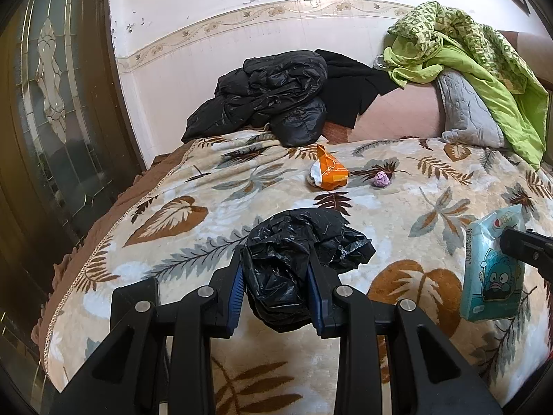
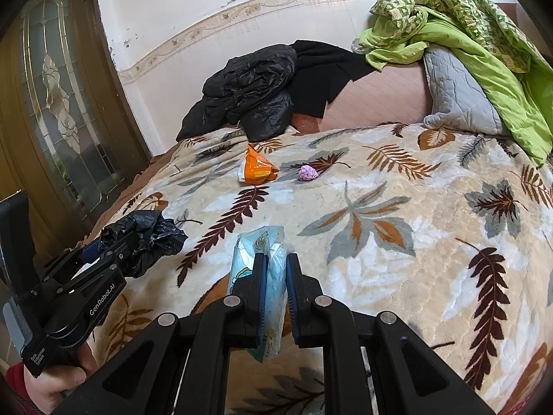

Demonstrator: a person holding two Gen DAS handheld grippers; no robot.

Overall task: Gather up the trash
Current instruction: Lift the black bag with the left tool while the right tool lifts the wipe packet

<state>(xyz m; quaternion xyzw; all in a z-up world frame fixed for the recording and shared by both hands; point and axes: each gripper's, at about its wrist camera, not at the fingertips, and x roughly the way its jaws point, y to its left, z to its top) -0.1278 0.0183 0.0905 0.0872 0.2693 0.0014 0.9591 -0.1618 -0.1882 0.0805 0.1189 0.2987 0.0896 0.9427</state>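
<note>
Left gripper pinches a crumpled black trash bag above the bed. Mid-bed lie an orange wrapper and a purple wad, perhaps paper. Right gripper pinches a blue tissue pack.

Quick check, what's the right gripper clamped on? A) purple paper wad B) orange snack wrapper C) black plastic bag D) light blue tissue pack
D: the right gripper is shut on the light blue tissue pack; the black plastic bag is in the left gripper, while the orange wrapper and purple wad lie loose on the blanket.
</note>
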